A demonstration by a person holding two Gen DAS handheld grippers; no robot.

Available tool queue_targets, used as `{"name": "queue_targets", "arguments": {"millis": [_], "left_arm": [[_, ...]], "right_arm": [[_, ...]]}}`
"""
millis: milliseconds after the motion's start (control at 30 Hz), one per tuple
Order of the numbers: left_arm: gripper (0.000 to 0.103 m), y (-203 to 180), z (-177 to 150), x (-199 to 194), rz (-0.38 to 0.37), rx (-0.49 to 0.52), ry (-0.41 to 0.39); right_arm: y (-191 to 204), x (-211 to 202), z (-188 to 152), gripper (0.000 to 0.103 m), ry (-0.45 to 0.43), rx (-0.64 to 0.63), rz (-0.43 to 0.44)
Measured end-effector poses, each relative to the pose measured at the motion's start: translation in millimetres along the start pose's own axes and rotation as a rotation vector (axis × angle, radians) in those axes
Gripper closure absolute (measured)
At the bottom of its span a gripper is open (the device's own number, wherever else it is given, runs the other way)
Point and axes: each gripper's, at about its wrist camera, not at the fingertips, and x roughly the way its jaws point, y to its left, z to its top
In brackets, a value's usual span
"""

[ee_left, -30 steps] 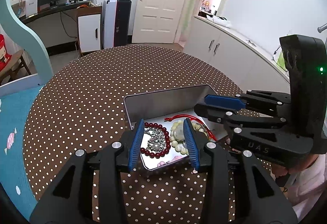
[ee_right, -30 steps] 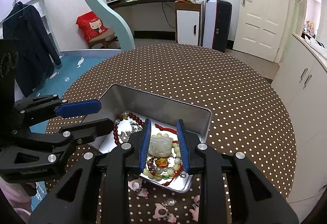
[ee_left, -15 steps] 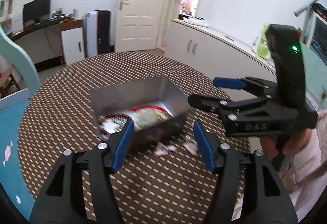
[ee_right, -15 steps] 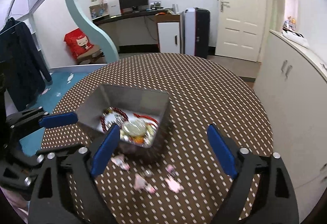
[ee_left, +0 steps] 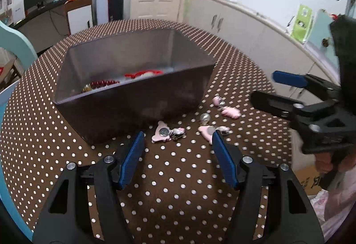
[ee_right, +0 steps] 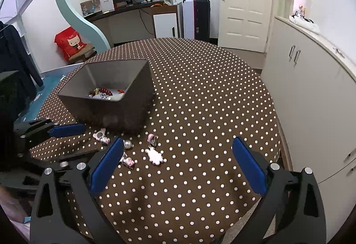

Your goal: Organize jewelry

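A grey metal box (ee_left: 133,106) (ee_right: 111,114) stands on the brown dotted tablecloth (ee_left: 178,188). Inside it lie a red bead bracelet (ee_left: 103,83) and a red cord (ee_left: 142,72). Several pink clips lie loose on the cloth in front of it, among them one (ee_left: 163,133) and another (ee_right: 154,155). My left gripper (ee_left: 178,148) (ee_right: 73,140) hovers just short of the clips, its jaws closing a little with nothing between them. My right gripper (ee_right: 178,159) (ee_left: 276,90) is opening very wide over the cloth near the clips and holds nothing.
The round table's edge (ee_right: 276,123) runs close to white cabinets (ee_right: 311,88) on the right. A person's hand (ee_left: 333,161) holds the right gripper. A cardboard box (ee_left: 309,179) sits below the table edge. A small silver bead (ee_right: 128,143) lies among the clips.
Both grippers have drawn back from over the box's contents to the cloth in front of it. Both jaws have widened, the right far more. The clips have come into view.
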Motion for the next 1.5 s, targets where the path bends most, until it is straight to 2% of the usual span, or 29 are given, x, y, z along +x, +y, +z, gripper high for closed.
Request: {"name": "queue_targets", "arguments": {"millis": [133,233,433,467,500,567,667,733,933,1000,1033,1267,1367,1500], "left_arm": [[0.054,-1.1,1.6,9.0,0.032,0.014,-0.006],[0.071,-3.7,2.3,12.6,0.066,0.042,0.001],[0.074,-0.3,0.0,10.1,0.069,0.034,0.007],[0.077,1.1,-0.2,9.6,0.067,0.028,0.007],[0.086,0.9,-3.1,7.0,0.064,0.027,0.007],[0.090,2.8,-5.1,4.5,0.070,0.022,0.008],[0.090,4.4,-7.8,0.8,0.067,0.016,0.003],[0.090,7.0,-9.1,-1.6,0.060,0.009,-0.002],[0.089,7.8,-9.0,-5.5,0.032,0.015,-0.015],[0.072,6.7,-6.4,-3.1,0.022,0.019,-0.012],[0.071,5.2,-4.8,-1.9,0.026,0.026,-0.013],[0.071,-2.9,5.1,11.0,0.014,0.090,0.012],[0.079,-4.8,6.1,13.3,0.032,0.099,0.016],[0.080,-0.7,6.6,12.5,0.022,0.089,0.020]], "right_arm": [[-0.5,2.3,-5.7,0.009,0.005,0.000,0.031],[0.8,4.5,-7.6,0.009,0.006,-0.008,0.067],[12.4,4.3,-11.4,0.009,0.001,-0.056,0.121],[15.7,4.0,-12.7,0.009,0.001,-0.068,0.132],[18.7,3.2,-11.5,0.010,-0.001,-0.080,0.142],[26.2,2.5,-14.4,0.016,0.002,-0.111,0.167],[36.4,5.8,-16.3,0.024,0.019,-0.130,0.185],[43.0,8.8,-16.1,0.035,0.031,-0.136,0.188],[53.3,21.0,-17.8,0.048,0.060,-0.163,0.156],[53.9,21.3,-16.7,0.049,0.061,-0.160,0.160],[53.7,21.7,-16.2,0.053,0.061,-0.162,0.159],[53.5,22.0,-16.3,0.064,0.060,-0.194,0.178],[57.3,20.9,-19.7,0.070,0.056,-0.216,0.198],[61.0,25.7,-23.4,0.080,0.055,-0.239,0.188]]}}
